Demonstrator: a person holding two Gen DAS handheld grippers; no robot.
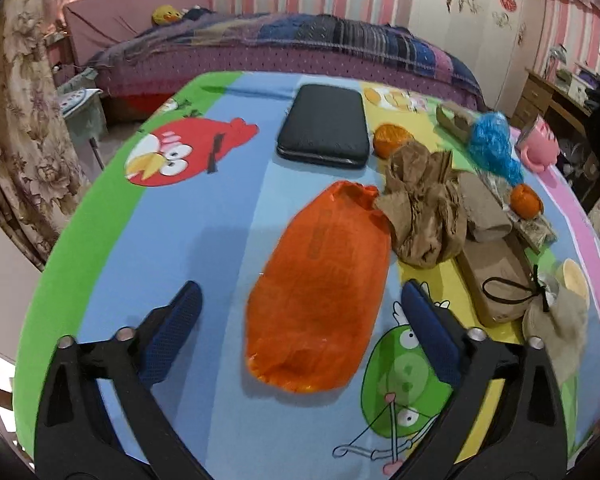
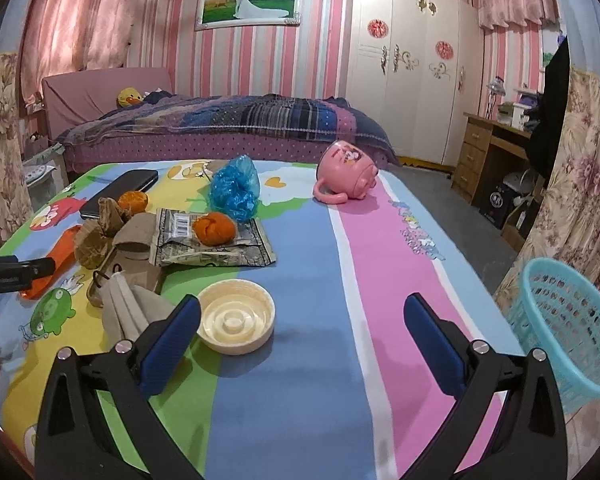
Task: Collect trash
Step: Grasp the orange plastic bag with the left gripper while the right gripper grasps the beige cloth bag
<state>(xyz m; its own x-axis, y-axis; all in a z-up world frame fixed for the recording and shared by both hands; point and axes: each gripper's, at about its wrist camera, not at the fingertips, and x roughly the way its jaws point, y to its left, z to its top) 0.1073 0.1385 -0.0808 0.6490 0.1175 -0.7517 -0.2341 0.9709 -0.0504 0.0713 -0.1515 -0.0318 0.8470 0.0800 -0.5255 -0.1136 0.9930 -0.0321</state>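
My left gripper [image 1: 300, 312] is open, its blue pads on either side of the near end of a flat orange plastic bag [image 1: 320, 292] on the cartoon tablecloth. Crumpled brown paper [image 1: 424, 208], two orange wads [image 1: 392, 138] [image 1: 526, 200], a blue plastic wad [image 1: 494, 144], a cardboard box [image 1: 496, 276] and a beige mask [image 1: 556, 320] lie to its right. My right gripper [image 2: 300, 328] is open and empty above the cloth, just right of a cream plastic lid [image 2: 236, 320]. A foil wrapper [image 2: 208, 244] holds an orange wad [image 2: 214, 228]; the blue wad [image 2: 236, 186] lies behind.
A turquoise mesh basket [image 2: 568, 328] stands off the table's right edge. A pink cup [image 2: 348, 178] lies on its side at the far right. A black case [image 1: 324, 126] lies at the far middle. A bed [image 2: 228, 124], wardrobe and desk [image 2: 488, 152] are behind.
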